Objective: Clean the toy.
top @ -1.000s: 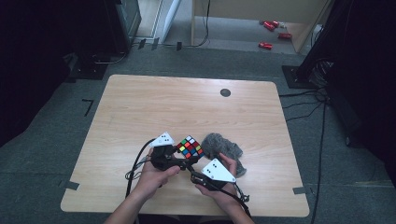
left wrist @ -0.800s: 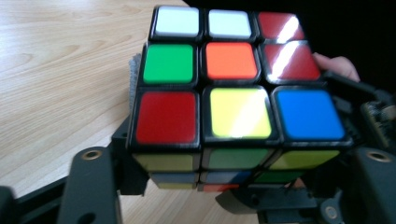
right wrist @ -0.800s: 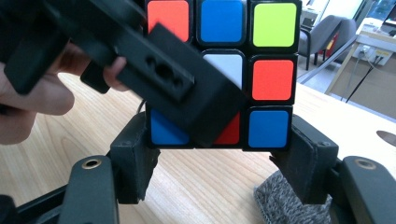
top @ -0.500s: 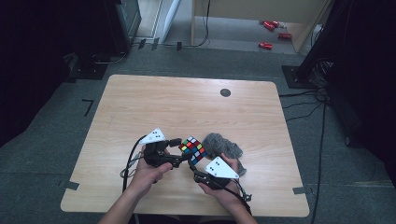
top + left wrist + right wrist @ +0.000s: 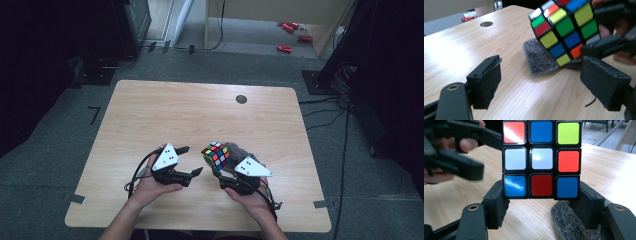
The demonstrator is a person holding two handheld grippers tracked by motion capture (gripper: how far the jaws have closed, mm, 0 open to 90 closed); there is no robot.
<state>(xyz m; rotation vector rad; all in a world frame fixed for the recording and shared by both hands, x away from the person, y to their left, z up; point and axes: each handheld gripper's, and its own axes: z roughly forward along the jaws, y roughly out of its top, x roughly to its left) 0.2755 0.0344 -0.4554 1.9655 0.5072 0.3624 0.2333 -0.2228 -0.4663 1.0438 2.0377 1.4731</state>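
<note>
A scrambled puzzle cube (image 5: 216, 154) is held just above the table, with my right gripper (image 5: 218, 165) shut on its lower layer. In the right gripper view the two pads (image 5: 497, 202) clamp the bottom row of the cube (image 5: 541, 160). My left gripper (image 5: 192, 160) stands to the left of the cube. Its jaws have just been opening, and nothing lies between them. The left gripper view shows its pads (image 5: 486, 81) wide apart, the cube (image 5: 566, 27) tilted ahead of them, and the right gripper (image 5: 610, 41) behind it.
A grey fuzzy cloth (image 5: 239, 150) lies on the wooden table (image 5: 200, 115) under and behind the cube. A dark round hole (image 5: 241, 99) sits near the table's far edge. Cables trail from both grippers toward the near edge.
My left gripper has let go of the cube, opened its jaws and drawn back to the left. The right gripper has carried the cube a little to the right and up.
</note>
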